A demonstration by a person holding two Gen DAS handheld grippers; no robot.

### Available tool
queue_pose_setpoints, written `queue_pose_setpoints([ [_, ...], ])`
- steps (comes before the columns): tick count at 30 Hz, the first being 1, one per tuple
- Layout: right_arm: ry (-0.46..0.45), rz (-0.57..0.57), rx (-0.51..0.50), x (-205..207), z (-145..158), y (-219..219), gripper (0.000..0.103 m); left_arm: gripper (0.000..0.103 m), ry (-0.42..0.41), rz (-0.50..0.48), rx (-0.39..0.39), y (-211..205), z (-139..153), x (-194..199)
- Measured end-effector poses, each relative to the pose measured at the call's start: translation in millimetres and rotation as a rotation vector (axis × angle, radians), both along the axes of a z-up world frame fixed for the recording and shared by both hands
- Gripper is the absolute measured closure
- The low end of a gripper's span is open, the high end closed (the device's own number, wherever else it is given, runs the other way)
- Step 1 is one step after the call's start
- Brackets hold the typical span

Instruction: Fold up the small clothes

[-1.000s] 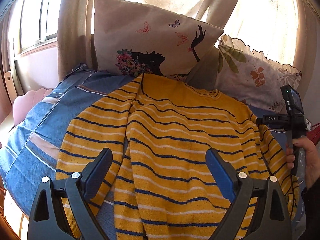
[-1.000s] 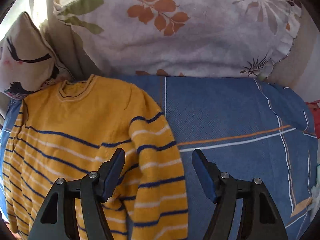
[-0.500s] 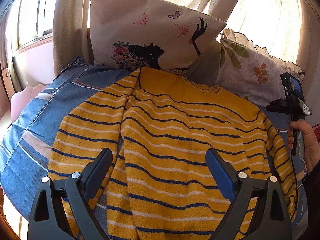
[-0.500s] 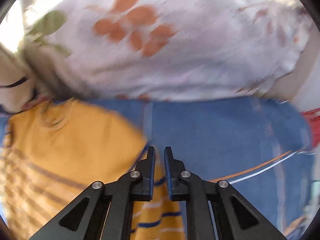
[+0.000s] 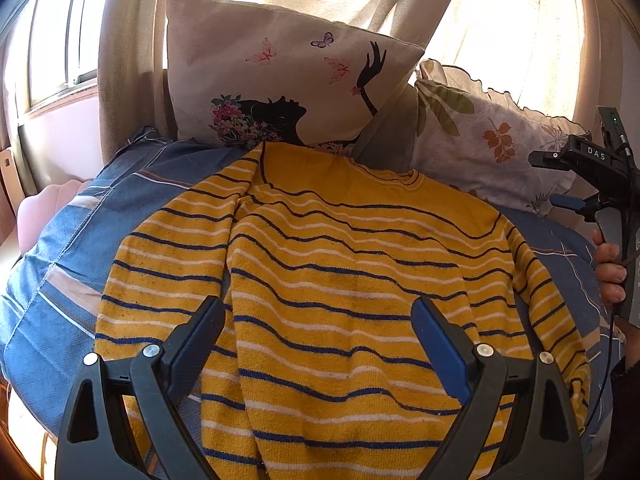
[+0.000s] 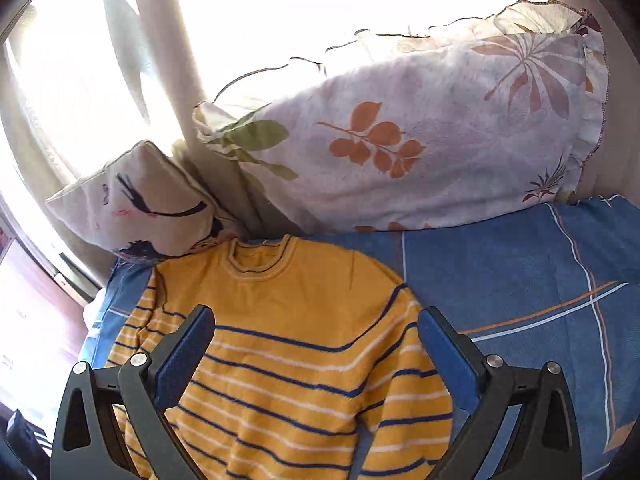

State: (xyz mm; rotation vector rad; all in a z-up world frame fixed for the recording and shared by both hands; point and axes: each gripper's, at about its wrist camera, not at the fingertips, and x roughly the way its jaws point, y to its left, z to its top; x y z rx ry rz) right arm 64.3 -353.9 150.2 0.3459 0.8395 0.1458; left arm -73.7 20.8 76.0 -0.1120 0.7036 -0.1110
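Observation:
A yellow sweater [image 5: 340,280] with blue and white stripes lies flat on the blue bed cover [image 5: 80,240], collar toward the pillows and both sleeves lying along its sides. My left gripper [image 5: 318,308] hovers open over the sweater's middle with nothing between its fingers. My right gripper [image 6: 316,314] hangs above the sweater [image 6: 280,340] near its right shoulder. Its jaws are opening and stand wide apart, and nothing is between them. In the left wrist view a person's hand [image 5: 608,268] holds that gripper's handle at the right edge.
A beige pillow with butterflies [image 5: 280,80] and a white leaf-print pillow [image 6: 420,140] lean against the curtained window behind the sweater. Bare blue cover [image 6: 500,280] stretches to the right of the sweater. A pink cushion [image 5: 44,204] sits at the bed's left edge.
The right gripper was shut half a second ago and is now wide open. It has risen off the sweater's right shoulder. The left gripper has stayed open and almost still.

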Motion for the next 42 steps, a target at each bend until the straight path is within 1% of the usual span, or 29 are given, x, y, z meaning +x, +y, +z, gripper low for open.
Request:
queue_pose_setpoints([
  [3, 0.013, 0.065, 0.069, -11.6, 3.5, 22.0, 0.000, 0.009, -0.004, -0.005, -0.002, -2.2, 1.9, -4.2],
  [6, -0.013, 0.070, 0.137, -28.8, 5.0, 29.6, 0.000, 0.009, -0.001, -0.012, -0.004, -5.1, 1.9, -7.0],
  [8, -0.072, 0.079, 0.188, -40.0, 4.7, 34.4, 0.000, 0.009, 0.002, -0.015, -0.004, -6.8, 1.5, -7.5],
  [11, -0.205, 0.023, 0.115, -55.3, 10.7, 41.0, 0.000, 0.009, 0.001, -0.019, -0.001, -8.4, 1.6, -9.0],
  [12, -0.231, 0.012, 0.129, -58.9, 11.5, 40.0, 0.000, 0.009, 0.001, -0.018, -0.001, -8.7, 1.5, -9.1],
  [13, -0.238, -0.004, 0.158, -60.6, 10.9, 37.3, 0.000, 0.009, 0.002, -0.018, -0.002, -8.7, 1.4, -9.2],
  [14, -0.220, -0.026, 0.176, -60.0, 9.2, 34.2, 0.000, 0.009, 0.002, -0.017, -0.003, -8.6, 1.3, -9.5],
  [15, -0.176, -0.036, 0.183, -56.0, 6.7, 31.6, 0.000, 0.009, 0.004, -0.015, -0.006, -8.4, 1.0, -9.8],
  [16, -0.124, -0.026, 0.192, -50.0, 2.6, 30.1, 0.000, 0.009, 0.005, -0.014, -0.009, -8.4, 0.8, -9.8],
  [17, -0.096, -0.004, 0.211, -45.2, -1.4, 29.2, 0.000, 0.009, 0.007, -0.014, -0.011, -8.5, 0.4, -9.9],
  [19, -0.081, 0.012, 0.248, -42.2, -9.1, 26.5, 0.000, 0.009, 0.006, -0.016, -0.010, -8.8, 0.2, -10.5],
  [21, -0.116, 0.030, 0.337, -46.5, -14.7, 23.3, 0.000, 0.009, 0.006, -0.016, -0.007, -9.2, -0.1, -9.7],
  [23, -0.189, 0.050, 0.469, -56.0, -17.9, 19.8, 0.000, 0.009, 0.010, -0.016, -0.010, -9.3, -0.7, -9.6],
  [24, -0.206, 0.070, 0.517, -58.3, -18.5, 19.8, 0.000, 0.009, 0.015, -0.016, -0.013, -9.4, -1.3, -8.6],
  [25, -0.214, 0.110, 0.542, -59.1, -17.3, 22.4, 0.000, 0.009, 0.018, -0.017, -0.016, -9.7, -1.9, -8.3],
  [26, -0.224, 0.167, 0.535, -59.8, -13.8, 27.8, 0.000, 0.009, 0.022, -0.018, -0.017, -10.2, -2.7, -7.4],
  [27, -0.238, 0.224, 0.494, -61.9, -8.4, 35.6, 0.000, 0.009, 0.025, -0.020, -0.017, -10.8, -3.3, -7.5],
  [29, -0.277, 0.301, 0.374, -71.1, 1.5, 53.5, 0.000, 0.009, 0.028, -0.024, -0.018, -12.4, -4.3, -6.9],
  [31, -0.306, 0.334, 0.287, -82.6, 2.9, 68.3, 0.000, 0.009, 0.026, -0.031, -0.020, -13.6, -4.6, -7.6],
  [32, -0.308, 0.347, 0.268, -87.0, 0.2, 74.5, 0.000, 0.009, 0.024, -0.036, -0.020, -14.5, -4.5, -8.0],
  [33, -0.296, 0.356, 0.270, -89.7, -4.9, 79.1, 0.000, 0.009, 0.022, -0.038, -0.019, -15.2, -4.4, -8.2],
  [35, -0.269, 0.354, 0.316, -94.6, -19.7, 80.5, 0.000, 0.009, 0.019, -0.040, -0.013, -15.8, -4.7, -8.5],
  [37, -0.221, 0.347, 0.358, -96.5, -35.5, 77.9, 0.000, 0.009, 0.023, -0.040, -0.006, -16.1, -5.2, -8.6],
  [39, -0.176, 0.311, 0.371, -98.0, -46.2, 69.2, 0.000, 0.009, 0.026, -0.033, 0.009, -15.8, -6.7, -8.7],
  [40, -0.172, 0.276, 0.365, -100.0, -47.2, 62.9, 0.000, 0.009, 0.027, -0.029, 0.016, -15.9, -7.6, -8.8],
  [41, -0.175, 0.236, 0.335, -103.3, -45.8, 57.9, 0.000, 0.009, 0.029, -0.027, 0.022, -16.2, -8.4, -8.4],
  [42, -0.174, 0.188, 0.270, -108.1, -42.8, 54.3, 0.000, 0.009, 0.032, -0.026, 0.025, -16.8, -9.6, -7.8],
])
